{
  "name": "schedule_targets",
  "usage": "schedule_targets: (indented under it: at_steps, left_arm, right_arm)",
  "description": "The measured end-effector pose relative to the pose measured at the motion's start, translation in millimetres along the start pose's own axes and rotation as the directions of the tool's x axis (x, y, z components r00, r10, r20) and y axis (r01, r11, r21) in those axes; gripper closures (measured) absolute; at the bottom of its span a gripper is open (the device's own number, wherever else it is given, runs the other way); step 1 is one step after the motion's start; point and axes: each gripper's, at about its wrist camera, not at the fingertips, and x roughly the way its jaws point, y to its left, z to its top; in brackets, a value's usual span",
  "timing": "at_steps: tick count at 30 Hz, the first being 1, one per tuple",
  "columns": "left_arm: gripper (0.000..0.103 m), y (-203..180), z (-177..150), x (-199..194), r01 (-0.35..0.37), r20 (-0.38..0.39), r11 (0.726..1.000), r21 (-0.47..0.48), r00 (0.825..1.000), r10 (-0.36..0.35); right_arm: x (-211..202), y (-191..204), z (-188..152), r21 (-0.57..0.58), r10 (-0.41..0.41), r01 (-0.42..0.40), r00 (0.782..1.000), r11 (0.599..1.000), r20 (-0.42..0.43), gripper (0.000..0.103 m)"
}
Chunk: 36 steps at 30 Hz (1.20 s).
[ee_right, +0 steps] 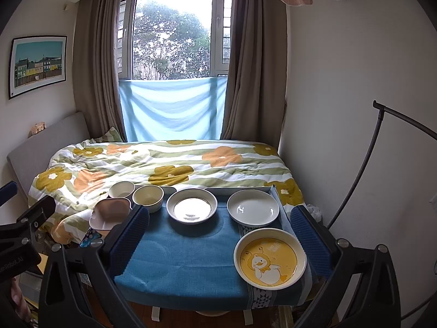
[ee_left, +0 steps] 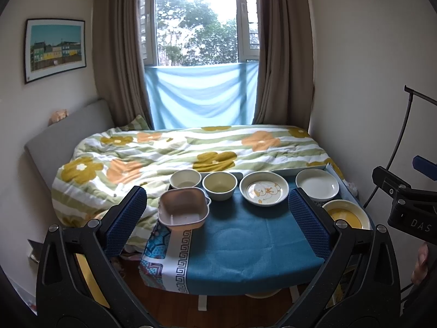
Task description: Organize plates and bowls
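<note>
Six empty dishes sit upright on the blue-clothed table (ee_right: 177, 259). Along the far edge: a pink square bowl (ee_left: 183, 210) at the left corner, two cream round bowls (ee_left: 185, 178) (ee_left: 220, 184) side by side, a duck-patterned plate (ee_left: 263, 188), a plain white plate (ee_left: 317, 183). Nearer right lies a yellow duck plate (ee_right: 269, 258).

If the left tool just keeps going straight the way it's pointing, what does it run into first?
Probably nothing on the near table: the open left tool points over bare blue cloth. Further on lie the green bowl and duck-print plate, though depth is unclear.

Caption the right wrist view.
Open right gripper above blue-clothed table; yellow duck plate nearest.
</note>
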Motion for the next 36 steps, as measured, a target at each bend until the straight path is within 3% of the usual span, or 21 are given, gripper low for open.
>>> schedule_targets:
  at_steps: [14,17,22,25,29,32,36]
  left_arm:
    - [0.001,6.2,-1.5,-0.9,-0.002,0.011,1.0,0.01,1.0,0.002]
    - [0.001,3.8,-0.9,5.7,0.028,-0.011,0.999,0.031,1.0,-0.027]
    - [0.001,-14.3,-6.2,37.2,0.124,-0.079,0.989,0.081,0.99,-0.118]
    - [0.001,-32.9,-12.7,66.4,0.206,-0.149,0.974,0.093,0.97,-0.191]
    - [0.001,-70.9,-24.0,110.7,0.303,-0.253,0.946,0.115,0.93,-0.267]
    - [0.001,-104.0,-35.8,150.1,0.382,-0.325,0.917,0.117,0.887,-0.328]
    - [0.001,-150.5,-54.8,206.5,0.46,-0.44,0.883,0.096,0.815,-0.377]
  right_arm:
    - [-2.3,3.3,0.7,0.014,0.006,-0.006,1.0,1.0,0.0,0.0]
    - [-2.5,6.9,-3.7,0.039,0.014,-0.014,1.0,0.999,-0.008,0.0]
    - [2.5,-14.4,-25.5,0.093,-0.037,0.043,0.997,0.995,-0.067,0.0]
    - [12.1,-37.5,-44.2,0.129,-0.079,0.094,0.989,0.987,-0.122,0.0]
    - [35.7,-76.3,-66.6,0.178,-0.108,0.146,0.972,0.973,-0.208,0.0]
    - [60.4,-106.9,-85.3,0.217,-0.105,0.164,0.96,0.962,-0.259,0.0]
    - [104.3,-150.6,-114.3,0.309,-0.041,0.151,0.941,0.939,-0.336,0.002]
